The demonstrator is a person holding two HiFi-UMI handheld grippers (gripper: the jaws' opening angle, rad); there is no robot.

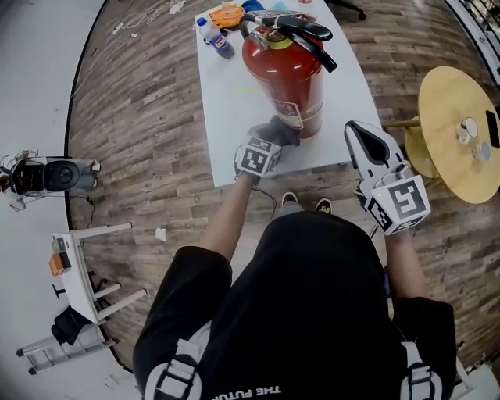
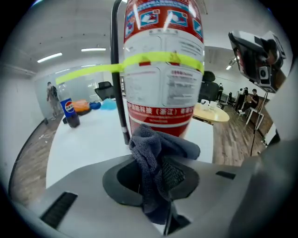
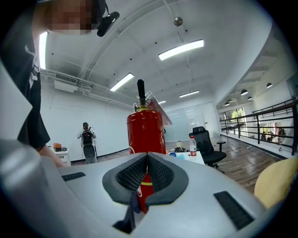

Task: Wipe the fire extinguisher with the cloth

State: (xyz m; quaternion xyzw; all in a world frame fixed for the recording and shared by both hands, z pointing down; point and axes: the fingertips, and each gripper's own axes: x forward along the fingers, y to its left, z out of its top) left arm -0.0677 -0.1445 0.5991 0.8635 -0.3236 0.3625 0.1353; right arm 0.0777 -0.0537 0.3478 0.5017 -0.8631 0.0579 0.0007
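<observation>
On the white worktop (image 1: 226,117) in front of me, the red fire extinguisher (image 1: 283,74) stands upright near the front edge, with its black handle and hose on top. My left gripper (image 1: 272,142) is clenched on the grey cloth (image 2: 156,153). The cloth is bunched between the pads, with a fold sticking up past the tips and a tail hanging below. The gripper points at the lower part of the cylinder, on the side facing me, and the cloth's upper fold lies right up against the red wall just under the white label. I cannot tell how firmly it presses. A yellow-green tape band (image 2: 163,58) circles the label higher up, and the black hose (image 2: 118,69) hangs down the cylinder's left side.

My right gripper (image 1: 358,134) is off to the right of the extinguisher, at the worktop's front corner and clear of the cylinder. Its tips are together and nothing is gripped between them.

Farther back on the worktop a cola bottle (image 1: 215,35) lies beside something orange (image 1: 226,14). A round wooden table (image 1: 457,133) stands to the right on the plank floor. A person (image 3: 87,142) stands well back by the far wall.
</observation>
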